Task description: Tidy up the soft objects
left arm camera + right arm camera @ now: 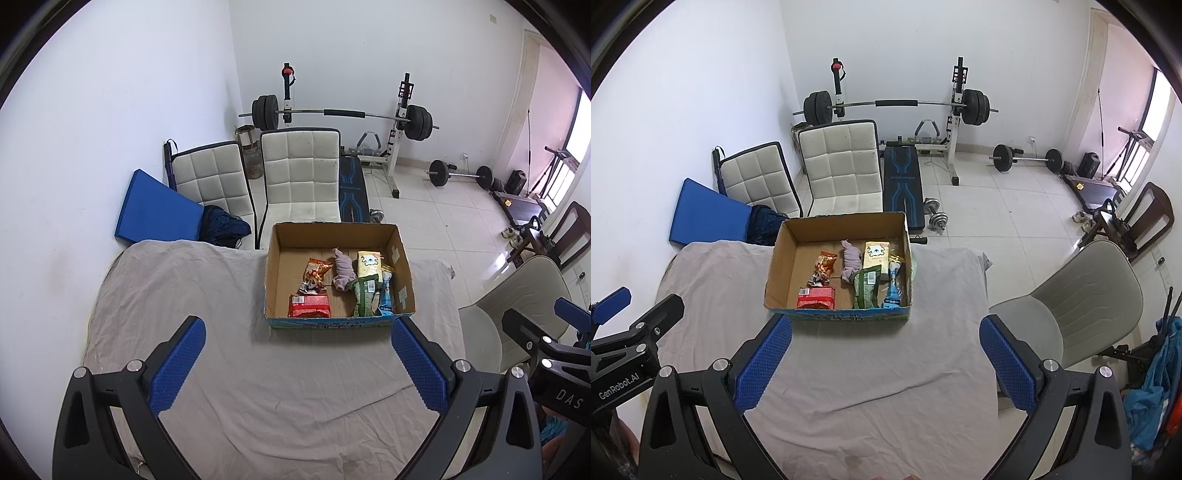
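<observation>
Tongs: left [297,363] spread, right [884,363] spread | snack packs, cloth in cardboard box [271,280]

Both mounted high behind own fingers, angled down and forward across the worktop [229,369] toward the cardboard box [338,275]. Left view set left, box ahead-right; right view set right, box ahead-left [838,258]. Shared: box, cloth, chairs, weight rack.

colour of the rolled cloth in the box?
Pale mauve-grey; the rolled cloth shows best in the left wrist view.
</observation>
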`<state>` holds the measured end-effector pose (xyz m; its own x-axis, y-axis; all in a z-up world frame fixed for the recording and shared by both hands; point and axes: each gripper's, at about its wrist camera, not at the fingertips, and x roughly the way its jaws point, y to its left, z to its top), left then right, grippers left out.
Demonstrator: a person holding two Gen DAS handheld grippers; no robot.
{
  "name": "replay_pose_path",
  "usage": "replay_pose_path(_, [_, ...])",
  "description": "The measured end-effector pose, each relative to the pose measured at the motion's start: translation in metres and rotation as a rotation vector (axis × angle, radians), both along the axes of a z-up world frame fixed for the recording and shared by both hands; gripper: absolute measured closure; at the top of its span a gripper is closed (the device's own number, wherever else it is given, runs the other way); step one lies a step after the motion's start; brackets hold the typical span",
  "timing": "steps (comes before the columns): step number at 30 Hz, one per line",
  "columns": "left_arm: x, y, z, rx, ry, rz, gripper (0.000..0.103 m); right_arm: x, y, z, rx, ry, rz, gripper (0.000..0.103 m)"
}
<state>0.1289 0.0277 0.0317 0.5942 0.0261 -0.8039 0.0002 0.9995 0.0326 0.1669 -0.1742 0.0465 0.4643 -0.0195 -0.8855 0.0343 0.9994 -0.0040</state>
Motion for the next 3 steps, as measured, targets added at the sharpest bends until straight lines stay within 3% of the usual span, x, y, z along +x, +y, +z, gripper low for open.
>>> replay_pose_path(3, [-0.0014,0.0001,0.0012,0.001,-0.007,0.000,0.000,-0.0023,-0.0017,-0.0013,0.004,-0.003,-0.001,0.000])
